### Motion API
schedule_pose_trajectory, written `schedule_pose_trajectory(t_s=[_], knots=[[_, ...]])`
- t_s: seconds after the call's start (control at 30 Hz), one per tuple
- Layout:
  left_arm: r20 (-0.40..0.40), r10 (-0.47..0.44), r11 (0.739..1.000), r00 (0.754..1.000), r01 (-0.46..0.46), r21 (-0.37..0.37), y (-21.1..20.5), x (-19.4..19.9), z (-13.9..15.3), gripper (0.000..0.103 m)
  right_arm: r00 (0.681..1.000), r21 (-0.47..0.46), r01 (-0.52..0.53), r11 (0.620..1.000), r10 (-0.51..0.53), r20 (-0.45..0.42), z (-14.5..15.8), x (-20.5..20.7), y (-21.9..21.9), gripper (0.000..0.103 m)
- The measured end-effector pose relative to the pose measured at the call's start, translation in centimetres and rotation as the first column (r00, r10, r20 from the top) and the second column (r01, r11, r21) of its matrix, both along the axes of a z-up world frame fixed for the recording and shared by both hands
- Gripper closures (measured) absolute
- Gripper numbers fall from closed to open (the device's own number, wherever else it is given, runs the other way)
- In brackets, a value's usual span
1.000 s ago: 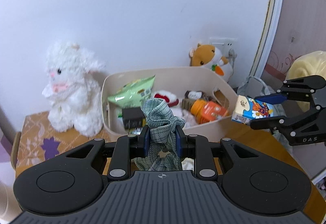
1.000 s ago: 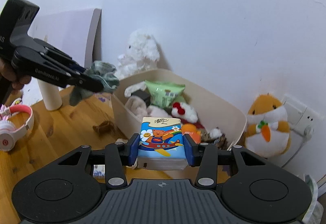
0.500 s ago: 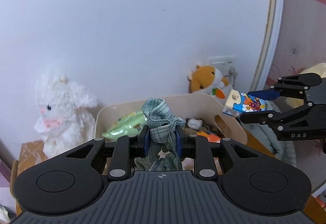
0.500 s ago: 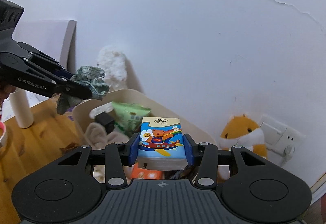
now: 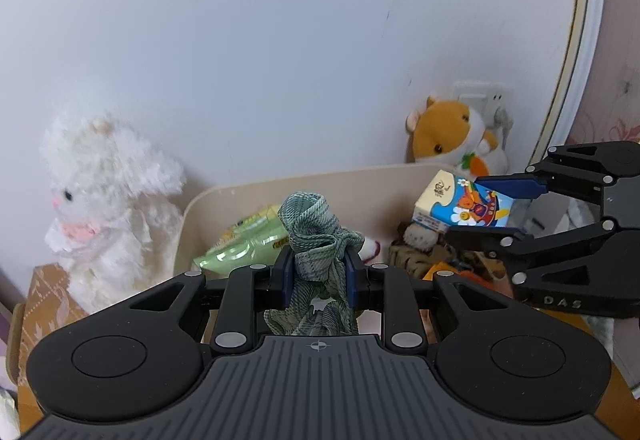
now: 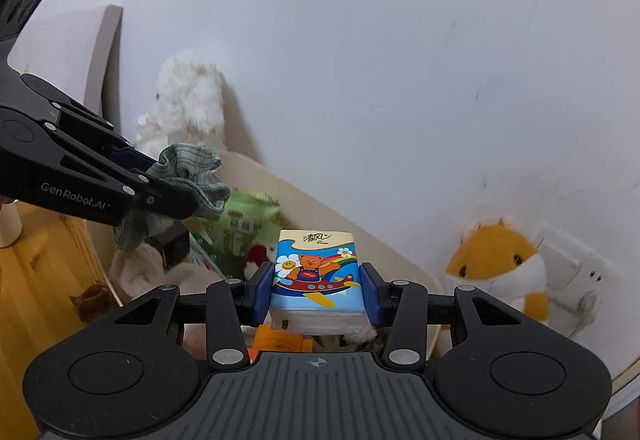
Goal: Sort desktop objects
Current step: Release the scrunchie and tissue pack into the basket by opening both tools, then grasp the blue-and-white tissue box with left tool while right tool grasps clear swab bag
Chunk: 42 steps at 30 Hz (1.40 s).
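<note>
My left gripper is shut on a crumpled green checked cloth and holds it above the near edge of a beige storage bin. My right gripper is shut on a small tissue pack with a cartoon bear and holds it over the bin's right part. In the left wrist view the right gripper and the pack show at the right. In the right wrist view the left gripper and the cloth show at the left.
The bin holds a green snack bag, an orange item and small plush things. A white plush lamb sits left of the bin, an orange hamster plush behind it by a wall socket. The wooden desk lies left.
Both grippers have moved in over the bin, still holding the cloth and the tissue pack. The bin and its contents look closer, and the right gripper is nearer the left one.
</note>
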<state>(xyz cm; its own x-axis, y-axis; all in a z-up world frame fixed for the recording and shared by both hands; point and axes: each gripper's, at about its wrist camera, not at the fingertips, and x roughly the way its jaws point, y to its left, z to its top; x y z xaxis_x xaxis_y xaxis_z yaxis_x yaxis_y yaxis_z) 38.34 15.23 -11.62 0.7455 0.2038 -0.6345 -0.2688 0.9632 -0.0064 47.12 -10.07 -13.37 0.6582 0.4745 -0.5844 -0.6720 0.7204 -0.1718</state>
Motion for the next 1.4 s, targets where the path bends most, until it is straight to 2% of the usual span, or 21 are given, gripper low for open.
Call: schedule_pose_trajectory(t_s=[0.13, 0.17, 0.23, 0.3, 0.37, 0.47, 0.5, 0.57, 0.83, 0.93, 1.1, 1.4], knots=[[-0.028, 0.016, 1.000, 0.999, -0.016, -0.009, 0.0, 0.7, -1.0, 0.076, 0.997, 0.010, 0.034, 0.999, -0.034, -0.067, -1.4, 0.4, 0.5, 0.059], [-0.035, 0.019, 1.000, 0.999, -0.020, -0.016, 0.1, 0.8, -1.2, 0.072, 0.996, 0.004, 0.042, 0.999, -0.041, -0.077, -1.7, 0.4, 0.6, 0.051], [-0.049, 0.021, 0.998, 0.999, -0.023, -0.050, 0.2, 1.0, -1.4, 0.061, 0.995, 0.003, 0.054, 0.999, -0.053, -0.087, -2.0, 0.4, 0.6, 0.047], [-0.068, 0.017, 0.995, 0.998, -0.024, -0.096, 0.3, 1.0, -1.3, 0.039, 0.994, 0.004, 0.060, 0.998, -0.059, -0.088, -2.2, 0.3, 0.5, 0.038], [-0.058, 0.016, 0.991, 0.998, -0.023, -0.128, 0.4, 0.8, -1.1, 0.033, 0.995, 0.007, 0.067, 0.998, -0.066, -0.078, -2.1, 0.1, 0.3, 0.029], [-0.046, 0.017, 0.992, 0.999, -0.022, -0.126, 0.2, 0.4, -0.8, 0.027, 0.993, 0.024, 0.083, 0.996, -0.080, -0.089, -1.8, -0.4, -0.2, 0.024], [-0.047, 0.017, 0.992, 0.999, -0.023, -0.126, 0.2, 0.3, -0.8, 0.026, 0.992, 0.038, 0.093, 0.995, -0.089, -0.093, -1.5, -0.6, -0.5, 0.024], [-0.048, 0.014, 0.991, 0.999, -0.020, -0.129, 0.2, -0.3, -0.5, 0.026, 0.989, 0.071, 0.112, 0.991, -0.105, -0.101, -1.1, -1.3, -1.1, 0.014], [-0.043, 0.009, 0.996, 0.999, -0.013, -0.088, -0.2, -3.8, 0.0, 0.023, 0.982, 0.131, 0.159, 0.979, -0.143, -0.123, -0.6, -5.4, -3.1, 0.008], [-0.039, 0.011, 0.998, 0.999, -0.013, -0.058, -1.0, -5.5, -0.2, 0.023, 0.972, 0.154, 0.190, 0.970, -0.164, -0.170, -1.1, -7.0, -3.6, 0.007], [-0.072, -0.055, 0.998, 0.996, 0.052, -0.041, -2.8, -7.8, -1.4, 0.023, 0.957, 0.133, 0.202, 0.970, -0.167, -0.236, -2.9, -9.7, -3.6, 0.005], [-0.189, -0.123, 0.991, 0.974, 0.110, -0.078, -4.3, -9.1, -5.7, 0.023, 0.882, 0.097, 0.259, 0.961, -0.194, -0.430, -6.9, -12.8, -2.9, 0.005]])
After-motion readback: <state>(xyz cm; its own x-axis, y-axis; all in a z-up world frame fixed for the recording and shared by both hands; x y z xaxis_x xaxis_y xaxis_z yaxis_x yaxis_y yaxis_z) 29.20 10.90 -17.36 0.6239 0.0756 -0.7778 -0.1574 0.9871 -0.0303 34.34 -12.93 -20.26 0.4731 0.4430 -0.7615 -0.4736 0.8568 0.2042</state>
